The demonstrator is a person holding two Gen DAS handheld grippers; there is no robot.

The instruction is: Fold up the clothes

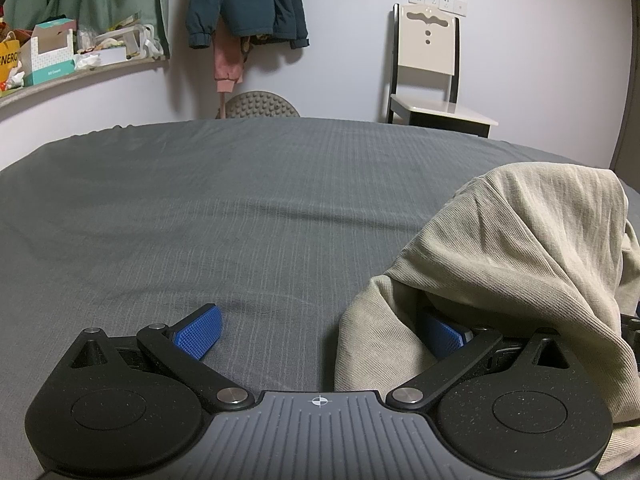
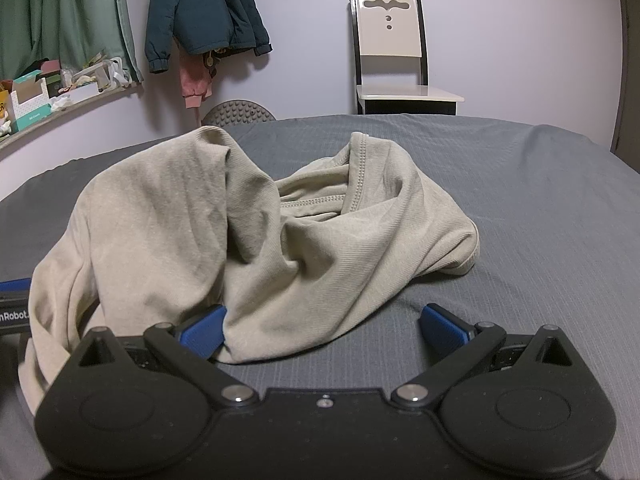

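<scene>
The right claw [image 2: 322,330] sits low over the bed [image 2: 540,240] with its jaws spread wide, gripping nothing — its left blue pad [image 2: 204,334] touches, or is partly buried in, the near hem of the shirt [image 2: 256,232], while the other pad stands on bare sheet just beside the cloth. From this claw the shirt lies straight ahead and a little to the left, a crumpled beige heap whose longer spread seems to run left to right across the view, with the stitched collar at its far side. The left claw [image 1: 320,334] is spread wide too and clamps nothing; the shirt [image 1: 500,264] lies to its right, draped over its right pad [image 1: 444,336] and that side of the tool, while the space ahead of it is bare grey sheet. So both claws touch the cloth, but the right one faces the bulk of it and looks better placed to pinch the near hem; the left would have to turn right toward the heap. Farther off, past the end of the bed, a chair [image 2: 390,52] stands against the wall, and jackets [image 2: 204,12] hang to the left.
</scene>
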